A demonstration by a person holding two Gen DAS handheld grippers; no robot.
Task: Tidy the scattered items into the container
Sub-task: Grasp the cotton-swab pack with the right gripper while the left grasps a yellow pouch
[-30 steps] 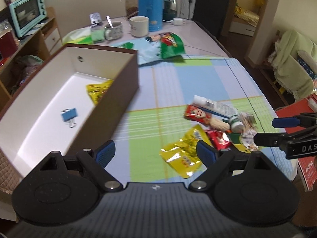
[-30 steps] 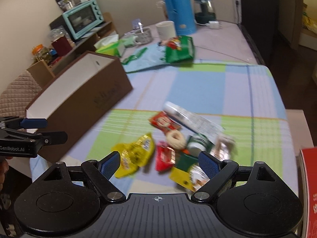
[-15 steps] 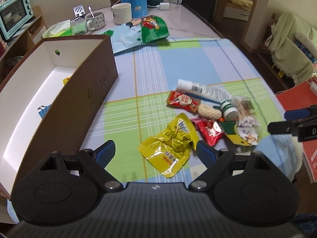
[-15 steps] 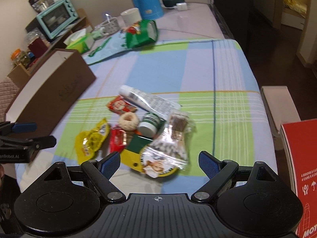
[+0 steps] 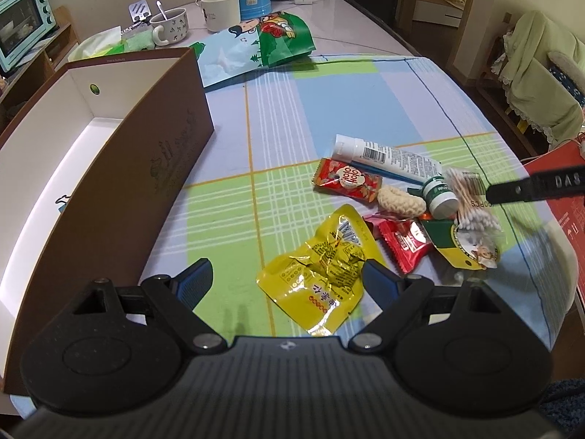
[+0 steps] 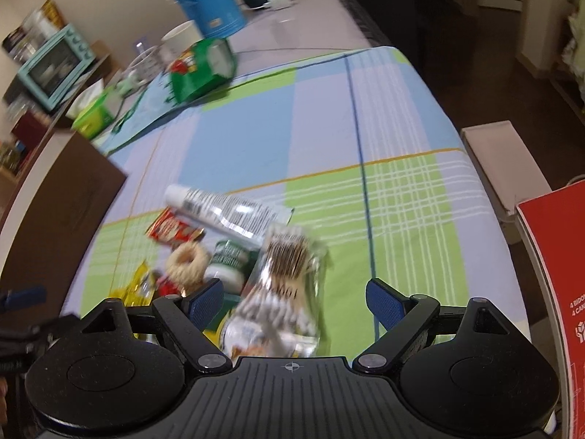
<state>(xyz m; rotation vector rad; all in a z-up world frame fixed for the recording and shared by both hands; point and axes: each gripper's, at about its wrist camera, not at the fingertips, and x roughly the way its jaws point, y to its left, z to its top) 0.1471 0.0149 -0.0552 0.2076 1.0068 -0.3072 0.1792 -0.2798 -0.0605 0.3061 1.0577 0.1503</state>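
Tablecloth, checked green, blue and lilac, covers the work surface. Brown box with a white interior sits at the left side; this is the container, open at the top. Its floor is mostly hidden from the left wrist view, so contents cannot be told.

Scattered items lie in one cluster at the near right of the cloth, well apart from the box. Largest to smallest: white tube at the far edge of the cluster; crumpled yellow foil packet nearest the left gripper; clear bag of cotton swabs, blurred in the right wrist view; red snack packet touching the tube; second red packet; ring-shaped biscuit; small green-and-white bottle lying on its side.

Left gripper: jaws wide, holding nothing, hovering just short of the yellow packet. Right gripper: jaws wide, nothing clamped, with the swab bag lying between the fingers.

Step in hand, as judged: approach for the next pick; most of the pile not yet moved.

Next move calls for: lowering the right gripper onto the swab bag and closing on its middle. Film is slippery and soft, so a firm pinch is needed. Then carry over the box wall and release.
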